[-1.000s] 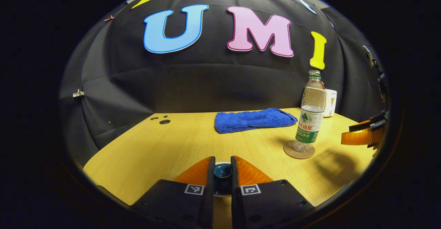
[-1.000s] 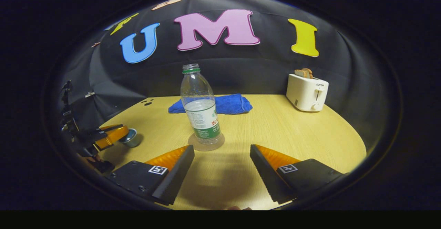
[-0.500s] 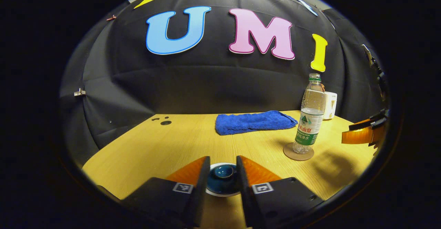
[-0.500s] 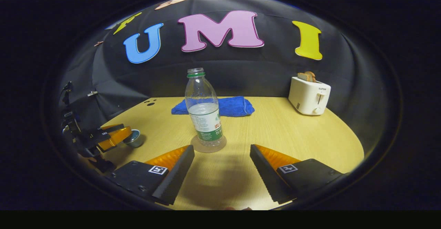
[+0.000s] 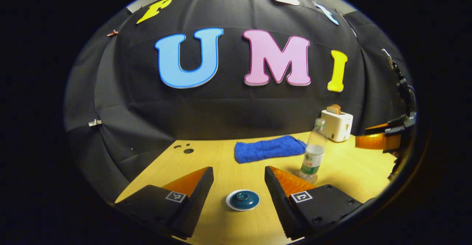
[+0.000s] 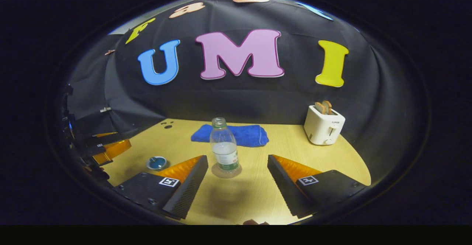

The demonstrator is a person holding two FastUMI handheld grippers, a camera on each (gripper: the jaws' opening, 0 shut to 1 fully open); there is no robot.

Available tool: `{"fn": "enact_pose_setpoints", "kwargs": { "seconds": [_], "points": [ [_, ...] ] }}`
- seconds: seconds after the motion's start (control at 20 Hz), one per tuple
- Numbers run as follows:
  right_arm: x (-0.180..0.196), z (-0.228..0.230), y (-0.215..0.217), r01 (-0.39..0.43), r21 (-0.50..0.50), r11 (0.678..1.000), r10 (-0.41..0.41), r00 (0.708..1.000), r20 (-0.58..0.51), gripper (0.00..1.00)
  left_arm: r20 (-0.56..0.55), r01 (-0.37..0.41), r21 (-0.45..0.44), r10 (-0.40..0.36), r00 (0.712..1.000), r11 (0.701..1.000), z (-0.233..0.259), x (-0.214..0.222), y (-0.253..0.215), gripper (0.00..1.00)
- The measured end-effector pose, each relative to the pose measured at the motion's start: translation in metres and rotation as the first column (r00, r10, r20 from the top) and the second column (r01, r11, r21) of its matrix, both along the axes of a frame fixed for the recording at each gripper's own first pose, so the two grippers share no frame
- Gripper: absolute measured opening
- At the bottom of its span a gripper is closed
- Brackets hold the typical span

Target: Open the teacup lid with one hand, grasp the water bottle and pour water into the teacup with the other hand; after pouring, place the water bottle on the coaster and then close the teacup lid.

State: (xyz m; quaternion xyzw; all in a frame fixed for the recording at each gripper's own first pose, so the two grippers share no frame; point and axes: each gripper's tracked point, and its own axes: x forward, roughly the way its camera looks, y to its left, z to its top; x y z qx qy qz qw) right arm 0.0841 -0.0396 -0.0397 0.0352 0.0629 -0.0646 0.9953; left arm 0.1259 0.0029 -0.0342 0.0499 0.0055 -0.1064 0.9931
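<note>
The teacup (image 5: pixel 242 200) stands on the wooden table with its dark blue lid (image 5: pixel 243 197) on top. It sits below and between the fingers of my left gripper (image 5: pixel 239 169), which is open and holds nothing. The clear water bottle (image 6: pixel 224 149), capless and part full, stands upright on a round coaster (image 6: pixel 226 171) ahead of my right gripper (image 6: pixel 237 158). That gripper is open and apart from the bottle. In the right gripper view the teacup (image 6: pixel 156 163) is at the left, beside the left gripper (image 6: pixel 107 147).
A folded blue towel (image 6: pixel 230 134) lies at the back of the table (image 6: pixel 295 164). A white toaster (image 6: pixel 324 127) with bread stands at the back right. The right gripper (image 5: pixel 379 140) hangs at the far right of the left gripper view.
My left gripper opened, let go of the lid knob and rose away from the teacup. The right gripper, still open, drew back and up from the bottle.
</note>
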Motion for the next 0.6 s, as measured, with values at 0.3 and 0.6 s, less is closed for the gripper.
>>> {"fn": "enact_pose_setpoints", "kwargs": {
  "seconds": [0.3,0.6],
  "points": [
    [-0.038,0.042,0.023,-0.048,0.084,0.995,0.043,0.997,0.059,1.0,0.111,-0.021,-0.065,0.029,0.993,0.998,0.102,-0.051,-0.006,0.88],
    [-0.071,0.076,0.005,-0.023,0.054,0.998,0.016,0.992,0.125,1.0,0.164,-0.009,-0.094,0.024,0.986,0.996,0.143,-0.097,-0.01,0.88]
  ]
}}
